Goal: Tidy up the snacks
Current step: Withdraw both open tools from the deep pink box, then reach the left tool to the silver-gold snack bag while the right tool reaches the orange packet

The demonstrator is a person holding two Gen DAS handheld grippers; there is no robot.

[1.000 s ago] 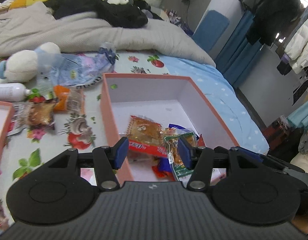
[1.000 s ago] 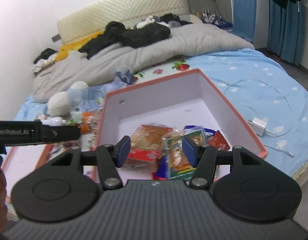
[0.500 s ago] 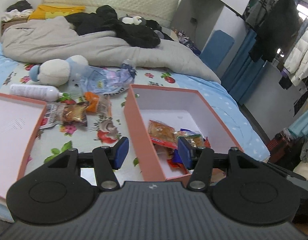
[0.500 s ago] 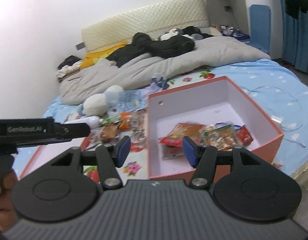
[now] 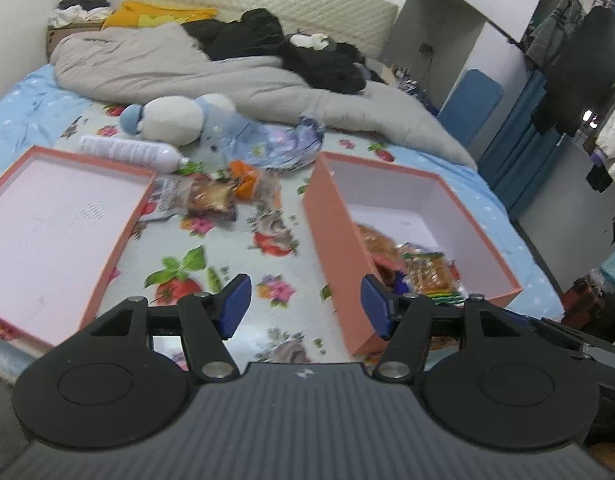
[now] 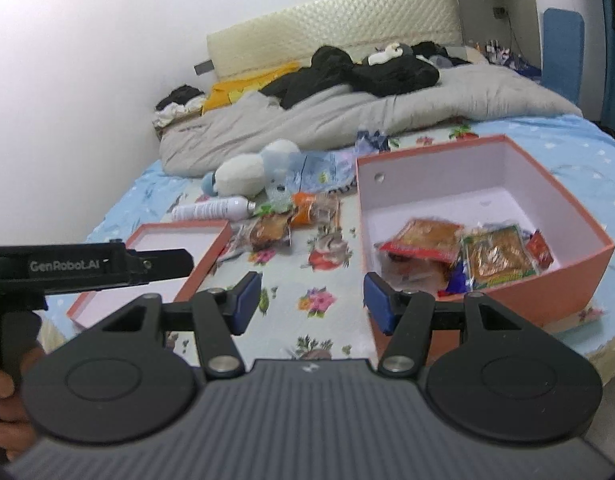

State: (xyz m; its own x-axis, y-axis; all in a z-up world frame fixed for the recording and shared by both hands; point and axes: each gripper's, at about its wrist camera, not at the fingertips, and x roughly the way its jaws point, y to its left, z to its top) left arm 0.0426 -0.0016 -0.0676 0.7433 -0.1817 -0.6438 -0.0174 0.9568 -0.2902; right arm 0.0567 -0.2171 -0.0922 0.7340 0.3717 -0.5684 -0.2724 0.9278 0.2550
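Note:
An orange box (image 5: 335,236) (image 6: 579,220) on the flowered bed sheet holds several snack packets (image 5: 423,272) (image 6: 495,256). Its shallow lid (image 5: 119,240) (image 6: 211,248) lies open side up to the left. Between them, farther back, lie a brown snack packet (image 5: 207,198) (image 6: 269,232) and an orange one (image 5: 249,180) (image 6: 311,208). My left gripper (image 5: 305,308) hovers over the sheet between lid and box, its jaws opening with nothing between them. My right gripper (image 6: 311,300) is open and empty, just left of the box's near corner.
A white bottle (image 5: 127,152) (image 6: 215,210), a plush toy (image 5: 167,120) (image 6: 243,172) and a crumpled blue plastic bag (image 5: 275,144) lie behind the loose snacks. A grey duvet (image 5: 187,72) with dark clothes covers the far bed. The left gripper's handle (image 6: 87,266) and a hand (image 6: 3,396) show at left.
Both grippers have pulled back and to the left from over the box. The lid and loose snacks have come into view. The left jaws stand a little wider.

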